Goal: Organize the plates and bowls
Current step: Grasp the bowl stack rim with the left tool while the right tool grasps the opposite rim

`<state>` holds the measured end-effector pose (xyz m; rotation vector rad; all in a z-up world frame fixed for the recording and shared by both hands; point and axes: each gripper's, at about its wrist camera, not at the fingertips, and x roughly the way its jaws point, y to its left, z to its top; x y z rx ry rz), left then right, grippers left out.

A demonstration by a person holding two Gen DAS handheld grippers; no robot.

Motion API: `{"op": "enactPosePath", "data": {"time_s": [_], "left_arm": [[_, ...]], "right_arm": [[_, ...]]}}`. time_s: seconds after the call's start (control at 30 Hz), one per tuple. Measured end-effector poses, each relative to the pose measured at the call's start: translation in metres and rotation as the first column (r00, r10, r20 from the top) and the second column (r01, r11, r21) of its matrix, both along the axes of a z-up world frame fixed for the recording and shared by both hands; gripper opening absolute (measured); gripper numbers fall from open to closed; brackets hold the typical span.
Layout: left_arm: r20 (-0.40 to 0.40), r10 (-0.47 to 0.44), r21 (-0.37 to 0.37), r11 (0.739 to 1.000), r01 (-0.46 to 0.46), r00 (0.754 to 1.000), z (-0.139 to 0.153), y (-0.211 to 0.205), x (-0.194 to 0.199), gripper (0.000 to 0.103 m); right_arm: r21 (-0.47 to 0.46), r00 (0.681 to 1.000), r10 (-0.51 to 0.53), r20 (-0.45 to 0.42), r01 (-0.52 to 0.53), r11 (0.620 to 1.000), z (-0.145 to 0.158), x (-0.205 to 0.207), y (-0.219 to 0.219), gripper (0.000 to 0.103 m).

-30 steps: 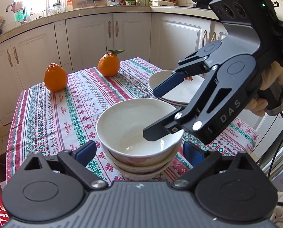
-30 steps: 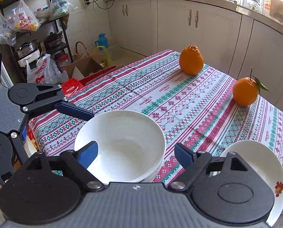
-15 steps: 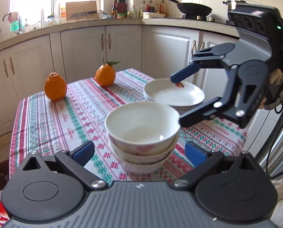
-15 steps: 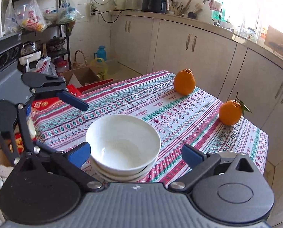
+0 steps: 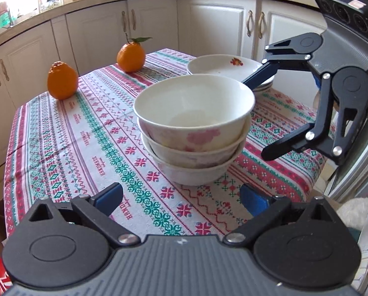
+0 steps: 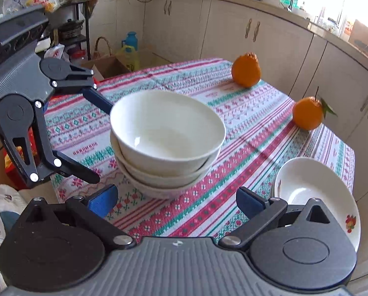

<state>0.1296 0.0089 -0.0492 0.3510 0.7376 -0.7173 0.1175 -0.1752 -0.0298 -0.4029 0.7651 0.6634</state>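
Bowls (image 5: 193,128) sitting nested three deep near the middle of the bench (image 5: 67,148), on the patterned tablecloth (image 5: 105,153), topmost one empty and white inside. Plates (image 5: 223,67) lying stacked at the far right corner in the left wrist view, a small red motif showing on the upper rim; appearing at the near right edge in the right wrist view (image 6: 314,192).

Left tongs (image 5: 181,198) hanging spread wide just short of the bowl stack, gripping nothing, having just been opening. Right tongs (image 6: 176,202) likewise released and spread to the full, having just been opening, nothing between the blue pads (image 6: 102,201). Seen from the left wrist, right tongs (image 5: 258,116) reaching in from the right, one finger beside the top bowl's rim, the other lower by the stack's side; touching or not, cannot tell.

Two oranges (image 5: 61,80) resting at the far side of the cloth, well apart from the crockery.
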Motion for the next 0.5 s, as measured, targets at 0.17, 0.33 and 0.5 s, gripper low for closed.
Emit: {"op": "enactPosePath", "data": {"time_s": [0.17,0.33,0.5], "left_arm": [[-0.026,-0.040,0.026,0.999,0.041,0.999,-0.009,-0.005,0.012,0.100],[-0.045,-0.113,0.070,0.991,0.116,0.993,-0.016,-0.012,0.024,0.100],[-0.053,-0.186,0.076,0.979,0.190,0.981,-0.015,-0.014,0.037,0.098]], "right_arm": [[-0.011,1.000,0.004,-0.025,-0.004,1.000,-0.016,0.006,0.002,0.103],[-0.020,0.998,0.037,-0.043,-0.038,0.999,-0.025,0.015,0.006,0.103],[-0.045,0.995,0.093,-0.041,-0.094,0.995,-0.026,0.024,0.012,0.103]]}}
